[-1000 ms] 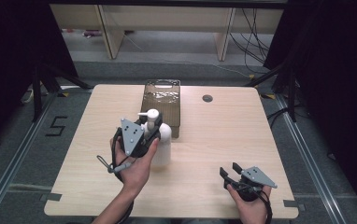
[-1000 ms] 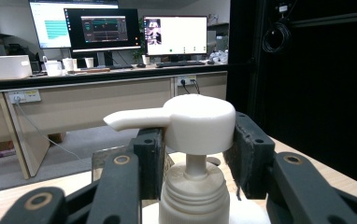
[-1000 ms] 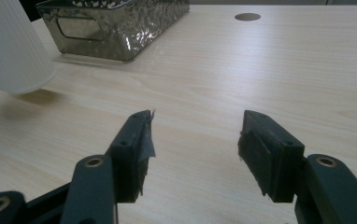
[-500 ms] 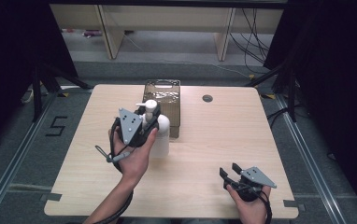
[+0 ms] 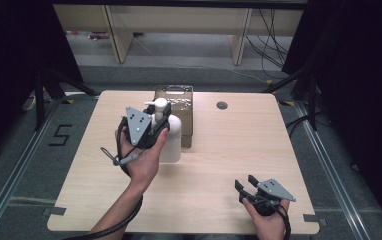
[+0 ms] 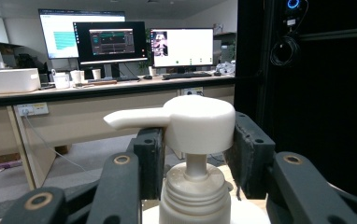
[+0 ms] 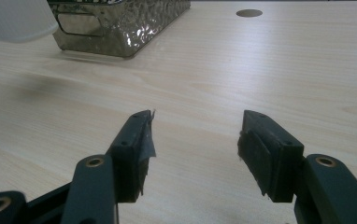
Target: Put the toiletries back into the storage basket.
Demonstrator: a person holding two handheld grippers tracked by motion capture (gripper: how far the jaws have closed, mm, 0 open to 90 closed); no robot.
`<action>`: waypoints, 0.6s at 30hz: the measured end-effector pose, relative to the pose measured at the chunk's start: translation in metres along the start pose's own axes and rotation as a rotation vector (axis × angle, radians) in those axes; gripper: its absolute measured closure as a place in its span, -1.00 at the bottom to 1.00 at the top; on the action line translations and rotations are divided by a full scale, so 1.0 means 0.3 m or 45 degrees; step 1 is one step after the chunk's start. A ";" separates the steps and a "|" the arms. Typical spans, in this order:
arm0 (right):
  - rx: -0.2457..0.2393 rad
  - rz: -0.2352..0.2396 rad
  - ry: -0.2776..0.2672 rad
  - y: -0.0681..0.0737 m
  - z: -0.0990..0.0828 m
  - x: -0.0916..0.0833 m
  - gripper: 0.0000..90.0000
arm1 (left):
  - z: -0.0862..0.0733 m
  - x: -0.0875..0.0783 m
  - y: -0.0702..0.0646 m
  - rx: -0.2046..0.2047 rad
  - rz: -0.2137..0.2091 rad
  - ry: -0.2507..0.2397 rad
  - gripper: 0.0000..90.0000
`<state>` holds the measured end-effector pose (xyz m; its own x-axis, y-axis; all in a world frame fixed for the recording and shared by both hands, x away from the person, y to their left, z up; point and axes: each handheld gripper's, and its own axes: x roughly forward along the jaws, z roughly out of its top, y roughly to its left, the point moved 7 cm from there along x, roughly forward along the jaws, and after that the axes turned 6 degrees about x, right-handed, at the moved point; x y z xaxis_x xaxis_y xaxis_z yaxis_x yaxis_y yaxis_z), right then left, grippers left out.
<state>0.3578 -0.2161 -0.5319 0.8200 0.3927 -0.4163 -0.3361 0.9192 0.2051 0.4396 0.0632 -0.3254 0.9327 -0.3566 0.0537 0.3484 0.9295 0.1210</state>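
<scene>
A white pump bottle (image 5: pixel 172 141) hangs upright in my left gripper (image 5: pixel 159 118), just in front of a brown dimpled container (image 5: pixel 181 106). In the left gripper view the jaws flank the pump head (image 6: pixel 193 122) and press its sides, so my left gripper (image 6: pixel 196 156) is shut on it. The bottle's base (image 7: pixel 15 18) floats above its shadow on the table, beside the container (image 7: pixel 120 21). My right gripper (image 5: pixel 244 184) rests at the front right of the table, and its jaws (image 7: pixel 196 137) stand open with nothing between them.
The light wooden table (image 5: pixel 239 145) has a round cable hole (image 5: pixel 222 105) behind the container's right side. Dark curtains stand on both sides. Beyond the table the left gripper view shows a desk with monitors (image 6: pixel 111 42).
My left gripper has risen with the pump bottle and drifted a little away from me. The right gripper has stayed where it was.
</scene>
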 end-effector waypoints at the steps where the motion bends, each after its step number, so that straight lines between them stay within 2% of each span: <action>1: -0.007 0.000 -0.001 -0.001 0.000 0.000 -0.01 | 0.006 0.004 0.001 -0.004 0.000 -0.006 0.31; 3: 0.000 0.001 0.008 0.000 -0.001 -0.002 0.00 | 0.015 0.008 0.003 0.000 0.005 -0.011 0.31; 5: 0.051 0.004 0.021 0.009 -0.005 -0.004 -0.01 | 0.022 0.012 0.003 -0.002 0.004 -0.015 0.31; 6: -0.001 -0.001 0.008 -0.001 0.000 -0.002 0.00 | 0.030 0.017 0.003 0.001 0.007 -0.015 0.31; 18: -0.003 -0.013 0.003 -0.010 0.003 -0.007 0.00 | 0.046 0.051 -0.006 0.003 0.003 -0.018 0.31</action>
<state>0.3574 -0.2198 -0.5307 0.8223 0.3832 -0.4206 -0.3285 0.9233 0.1989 0.4519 0.0548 -0.3110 0.9322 -0.3556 0.0677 0.3459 0.9302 0.1231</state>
